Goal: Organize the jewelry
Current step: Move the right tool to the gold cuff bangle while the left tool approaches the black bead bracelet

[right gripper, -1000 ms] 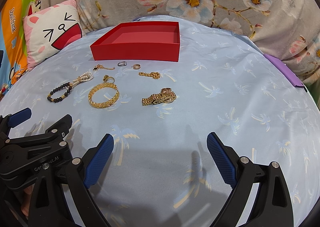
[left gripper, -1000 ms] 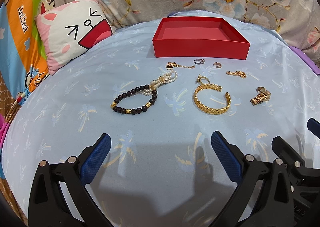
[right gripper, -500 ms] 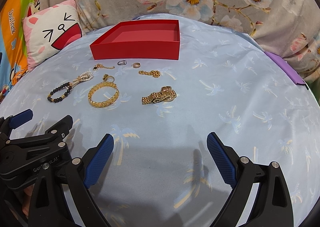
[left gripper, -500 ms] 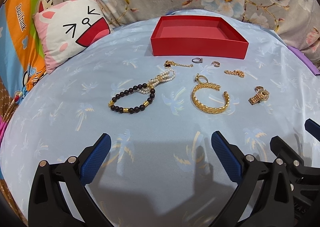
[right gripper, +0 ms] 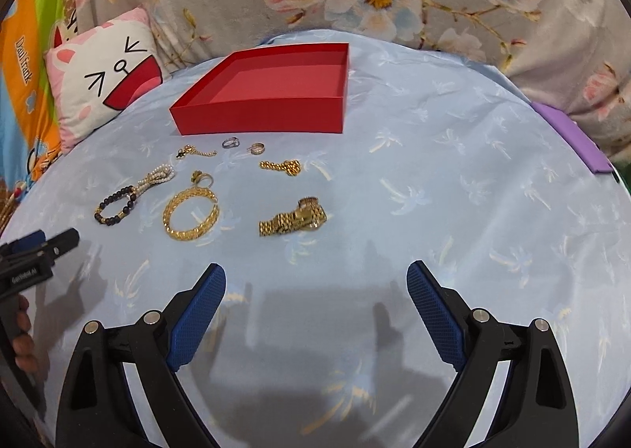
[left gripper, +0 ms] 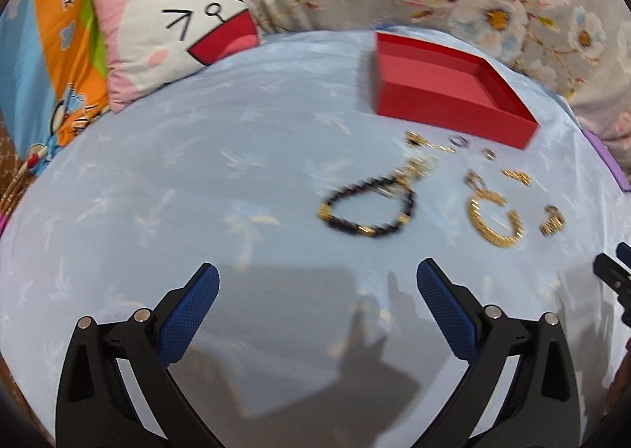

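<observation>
While both tongs hover over the pale blue sheet [right gripper: 453, 156] with nothing in them, the jewelry lies ahead of them, loose, in front of one red open box [right gripper: 272, 93] with nothing visible inside.

Left gripper [left gripper: 315, 290]: jaws spread wide, empty; jewelry sits ahead and to its right. Right gripper [right gripper: 315, 286]: jaws spread wide, empty; jewelry ahead and to its left.

Count from the right wrist view, eight pieces:
- one dark bead bracelet [right gripper: 114, 205], touching one pearl strand [right gripper: 157, 176]
- one gold cuff bangle [right gripper: 191, 213]
- one gold ring with dark top [right gripper: 202, 178], just beyond the bangle
- one gold watch [right gripper: 294, 217], nearest the right gripper
- one short gold chain [right gripper: 280, 166]
- one thin gold chain with dark charm [right gripper: 195, 151]
- two small rings near the box wall: silver ring [right gripper: 230, 142], small gold ring [right gripper: 257, 148]

One cat-face pillow [right gripper: 104, 85] far left. One purple flat item [right gripper: 568, 140] at far right, cut off.

Left wrist view is motion-blurred; small pieces there are hard to make out. The left gripper's handle is cut off at the right view's left edge, a person's fingers [right gripper: 21, 345] partly visible on it.
</observation>
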Available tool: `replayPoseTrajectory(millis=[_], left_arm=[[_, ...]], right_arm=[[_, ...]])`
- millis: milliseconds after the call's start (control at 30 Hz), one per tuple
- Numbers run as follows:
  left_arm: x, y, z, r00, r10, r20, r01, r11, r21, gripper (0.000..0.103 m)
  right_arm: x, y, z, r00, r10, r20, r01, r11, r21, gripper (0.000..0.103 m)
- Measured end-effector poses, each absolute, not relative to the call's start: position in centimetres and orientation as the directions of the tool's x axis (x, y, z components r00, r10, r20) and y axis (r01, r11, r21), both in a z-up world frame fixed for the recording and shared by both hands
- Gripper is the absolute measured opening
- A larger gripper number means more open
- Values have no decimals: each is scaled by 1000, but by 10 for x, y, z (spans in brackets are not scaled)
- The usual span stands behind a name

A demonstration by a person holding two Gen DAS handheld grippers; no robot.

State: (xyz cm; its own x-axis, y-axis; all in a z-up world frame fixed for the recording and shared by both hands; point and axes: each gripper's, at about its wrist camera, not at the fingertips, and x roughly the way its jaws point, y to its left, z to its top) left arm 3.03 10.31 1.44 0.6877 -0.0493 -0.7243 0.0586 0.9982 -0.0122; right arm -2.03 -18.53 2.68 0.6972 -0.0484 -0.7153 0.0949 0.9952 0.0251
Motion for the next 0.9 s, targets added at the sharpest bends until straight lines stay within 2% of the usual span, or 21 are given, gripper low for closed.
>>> replayPoseTrajectory(millis=[67,233,333,500,700,900], left_arm=[[38,111,17,686,-49,-726,53,998,-18,98],[57,103,22,686,-109,-719,118,992,-37,98],[71,88,18,675,-121,-728,168,986,-8,98],[93,78,4,623,-156,-766,198,979,-38,98],[99,76,5,651,-126,-749,187,982,-3,97],[92,63,5,629,-192,-753,241,969,-46,92]], right_arm=[[-10,-184,30,687,-34,-726,68,998,17,85],[16,-183,28,657,12,-754,34,998,45,81],[20,-181,25,662,11,-749,38,998,48,81],[25,-185,21,676,25,-736,49,996,78,81],[30,-192,17,693,19,-721,67,994,90,81],[33,-189,12,670,64,-739,35,992,118,81]])
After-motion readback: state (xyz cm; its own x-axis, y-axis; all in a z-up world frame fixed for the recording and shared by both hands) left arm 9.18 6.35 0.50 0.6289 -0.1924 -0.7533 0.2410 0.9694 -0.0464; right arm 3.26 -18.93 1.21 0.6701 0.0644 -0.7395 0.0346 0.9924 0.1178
